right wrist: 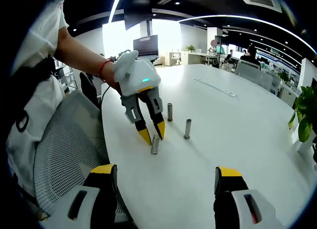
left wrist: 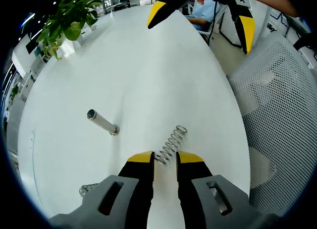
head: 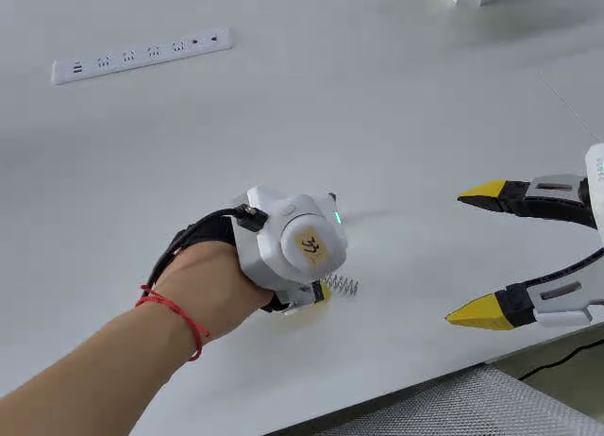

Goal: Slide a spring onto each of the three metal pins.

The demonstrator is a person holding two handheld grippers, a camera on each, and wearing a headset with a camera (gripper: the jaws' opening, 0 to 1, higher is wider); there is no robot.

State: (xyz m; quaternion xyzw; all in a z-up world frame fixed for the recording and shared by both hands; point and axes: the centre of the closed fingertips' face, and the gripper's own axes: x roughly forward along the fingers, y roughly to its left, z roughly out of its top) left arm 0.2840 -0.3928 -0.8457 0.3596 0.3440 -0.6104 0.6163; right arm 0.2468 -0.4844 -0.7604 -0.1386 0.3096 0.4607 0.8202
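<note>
Sitting at the left gripper's [left wrist: 166,158] tips, the loose spring [left wrist: 171,142] has its near end between the narrowed jaws; whether they clamp it I cannot tell. Near it stands a bare metal pin [left wrist: 102,122]. The right gripper view adds a sprung pin [right wrist: 170,112] behind, so probably one is done and two remain; a third pin I cannot make out. The right gripper [head: 477,255] hangs well apart over the white table [head: 377,96], jaws spread and empty.
</note>
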